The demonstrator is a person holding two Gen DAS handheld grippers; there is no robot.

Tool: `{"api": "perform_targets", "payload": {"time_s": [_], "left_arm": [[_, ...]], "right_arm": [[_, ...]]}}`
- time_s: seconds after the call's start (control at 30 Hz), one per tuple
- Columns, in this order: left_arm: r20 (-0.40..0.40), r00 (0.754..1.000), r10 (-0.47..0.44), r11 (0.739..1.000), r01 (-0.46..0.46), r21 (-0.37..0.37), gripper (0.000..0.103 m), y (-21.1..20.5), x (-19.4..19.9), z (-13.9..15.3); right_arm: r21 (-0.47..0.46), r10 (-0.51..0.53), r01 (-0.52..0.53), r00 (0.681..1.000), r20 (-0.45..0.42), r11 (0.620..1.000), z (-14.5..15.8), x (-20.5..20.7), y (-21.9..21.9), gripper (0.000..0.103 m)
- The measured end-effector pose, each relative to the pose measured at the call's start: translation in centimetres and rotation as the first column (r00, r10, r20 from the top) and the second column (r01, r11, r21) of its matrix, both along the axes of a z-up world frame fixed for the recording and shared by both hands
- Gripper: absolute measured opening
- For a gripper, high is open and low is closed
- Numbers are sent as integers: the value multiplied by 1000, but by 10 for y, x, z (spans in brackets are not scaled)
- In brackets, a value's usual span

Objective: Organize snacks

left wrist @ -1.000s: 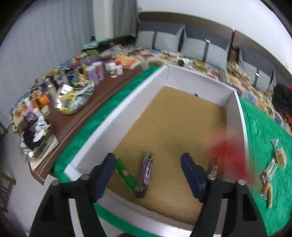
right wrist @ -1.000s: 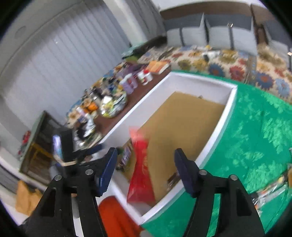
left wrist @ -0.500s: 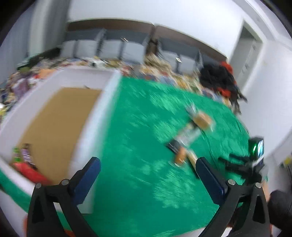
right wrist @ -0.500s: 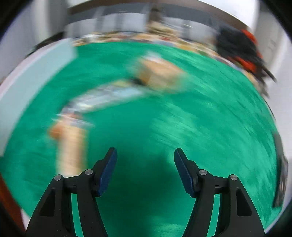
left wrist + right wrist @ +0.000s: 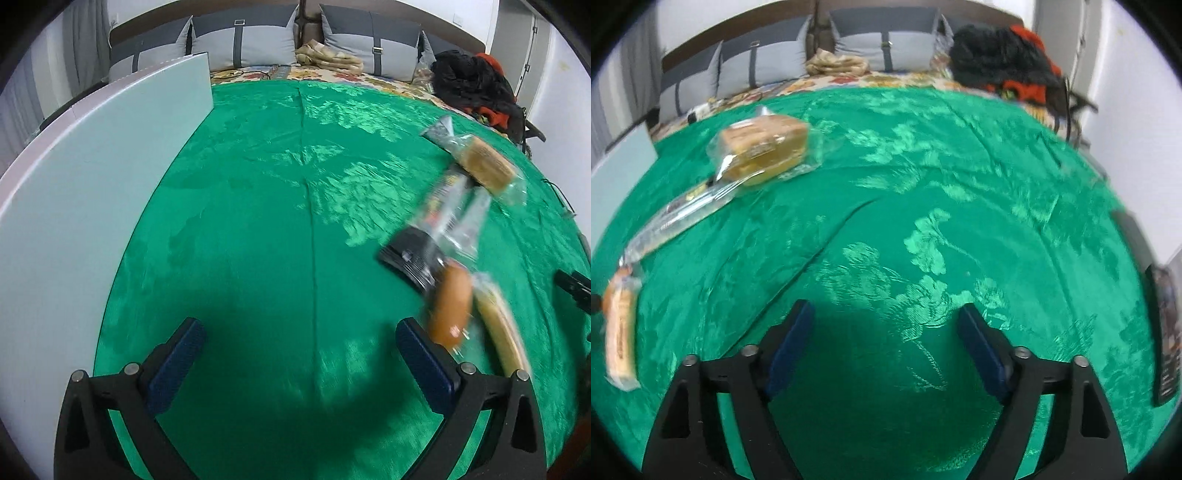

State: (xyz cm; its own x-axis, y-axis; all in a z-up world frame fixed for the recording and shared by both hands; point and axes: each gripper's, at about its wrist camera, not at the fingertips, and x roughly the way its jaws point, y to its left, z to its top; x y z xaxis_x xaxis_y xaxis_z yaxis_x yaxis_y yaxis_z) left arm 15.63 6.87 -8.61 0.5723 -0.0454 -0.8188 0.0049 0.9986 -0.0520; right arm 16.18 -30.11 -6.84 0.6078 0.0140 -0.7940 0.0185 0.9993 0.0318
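Snacks on the green cloth (image 5: pixel 258 221) — a clear-wrapped sponge cake (image 5: pixel 484 166), an orange sausage (image 5: pixel 451 308) and a pale wafer bar (image 5: pixel 500 332). Left gripper (image 5: pixel 299 343) spread wide, empty; right gripper (image 5: pixel 884 332) opening, empty — both over bare cloth.

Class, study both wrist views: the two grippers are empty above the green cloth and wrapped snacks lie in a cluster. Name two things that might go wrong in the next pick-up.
1. The snacks overlap: the orange sausage lies on the black packet beside the long yellow bar, so the left gripper may catch two.
2. The clear wrapper of the cake slice looks slippery; the right gripper, jaws opening with nothing between them, might pinch only film.
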Motion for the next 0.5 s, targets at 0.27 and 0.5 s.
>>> {"api": "perform_targets", "payload": {"time_s": [0.27,0.5], "left_arm": [[15,1000,15,999,-16,37,103,2,8,-6],[15,1000,16,999,-17,33,103,4,9,-6]], "right_arm": [[-12,4,-4,1000,-3,1000,-1,-3,4,90],[-11,5,-5,1000,-4,1000,-1,-4,5,91]]}}
